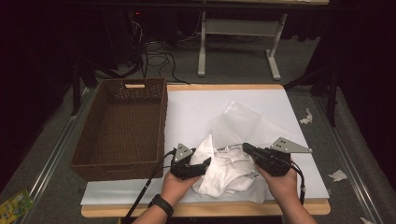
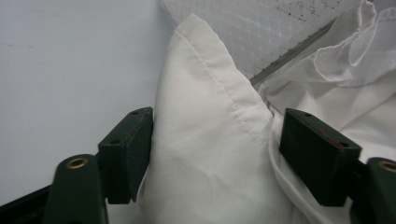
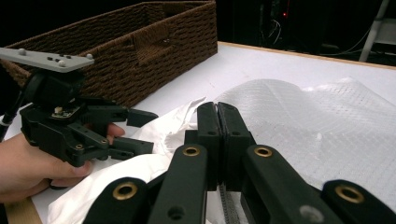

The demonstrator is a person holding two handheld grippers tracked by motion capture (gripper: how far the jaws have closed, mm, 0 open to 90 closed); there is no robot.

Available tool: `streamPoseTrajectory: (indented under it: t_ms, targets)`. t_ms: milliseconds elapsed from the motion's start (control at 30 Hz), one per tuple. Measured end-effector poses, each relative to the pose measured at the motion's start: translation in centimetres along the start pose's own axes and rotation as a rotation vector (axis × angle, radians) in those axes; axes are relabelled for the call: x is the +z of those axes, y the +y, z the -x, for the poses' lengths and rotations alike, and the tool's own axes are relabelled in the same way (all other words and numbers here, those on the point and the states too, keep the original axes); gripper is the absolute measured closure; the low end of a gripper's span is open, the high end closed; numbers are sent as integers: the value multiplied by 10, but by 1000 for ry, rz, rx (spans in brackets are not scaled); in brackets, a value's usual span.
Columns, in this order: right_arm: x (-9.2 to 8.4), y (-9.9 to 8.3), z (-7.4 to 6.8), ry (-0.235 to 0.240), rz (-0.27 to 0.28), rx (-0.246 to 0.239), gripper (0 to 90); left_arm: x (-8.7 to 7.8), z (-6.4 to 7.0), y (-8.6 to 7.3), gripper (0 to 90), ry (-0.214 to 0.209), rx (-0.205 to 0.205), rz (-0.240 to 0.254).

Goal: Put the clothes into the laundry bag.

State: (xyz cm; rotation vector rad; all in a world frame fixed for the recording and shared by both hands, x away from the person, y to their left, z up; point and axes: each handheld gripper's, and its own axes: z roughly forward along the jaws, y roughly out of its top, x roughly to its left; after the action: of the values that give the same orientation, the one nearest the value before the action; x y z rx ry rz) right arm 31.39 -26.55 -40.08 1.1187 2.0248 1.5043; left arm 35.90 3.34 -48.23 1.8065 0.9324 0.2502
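The crumpled white cotton cloth (image 1: 226,170), soft, light and best taken by its hemmed corner, was seen at the counter's (image 1: 196,109) near edge, straddled by the parted left claw (image 1: 204,164) while the right claw (image 1: 246,148) was clamped shut on it.

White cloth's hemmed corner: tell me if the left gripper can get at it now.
Probably yes: the hemmed corner of the white cloth already stands between the left gripper's open jaws, nothing in between.
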Motion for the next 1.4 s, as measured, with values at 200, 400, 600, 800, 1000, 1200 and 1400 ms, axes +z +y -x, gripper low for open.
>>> streamPoseTrajectory:
  t_ms: [200,400,600,800,1000,1200,1400]
  targets:
    - [3,0,-2,1,-4,-3,898,1,0,0,675,-61,13,-13]
    - [3,-1,-3,-1,-11,-1,898,-5,6,-3,883,-45,68,41]
    - [3,-2,-1,-2,-5,0,899,-16,14,2,890,-27,103,148]
    - [3,-1,-1,2,3,11,899,-39,16,21,891,-8,112,258]
    - [9,5,-3,-3,12,16,899,-44,42,30,890,-95,198,252]
    - [10,8,-5,-2,20,20,899,-15,70,21,890,-174,261,156]
    - [6,11,-7,17,39,27,899,19,82,23,887,-170,257,61]
